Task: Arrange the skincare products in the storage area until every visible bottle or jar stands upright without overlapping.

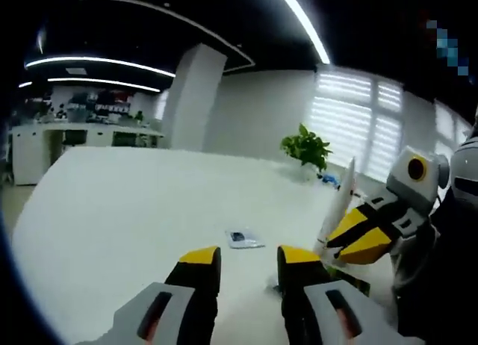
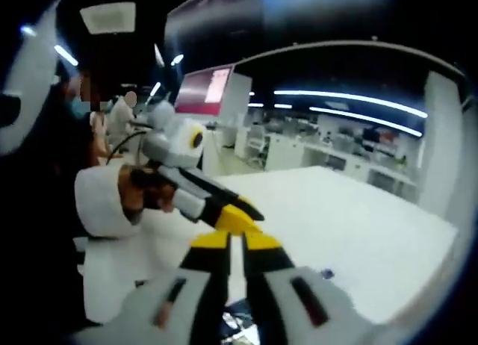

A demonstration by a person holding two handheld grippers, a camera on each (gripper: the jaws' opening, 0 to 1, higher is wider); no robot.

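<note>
The left gripper (image 1: 248,266) hovers low over the white table (image 1: 127,210), jaws parted and empty, seemingly waiting its turn. Just beyond its tips lies a small flat packet (image 1: 243,239). Further right the right gripper (image 1: 357,237) pinches a white tube (image 1: 337,203) near its base (the tube leans a little), probably to stand it up. In the right gripper view that gripper (image 2: 237,244) has its jaws nearly together, though the tube is hard to make out there. A potted plant (image 1: 306,147) sits behind.
</note>
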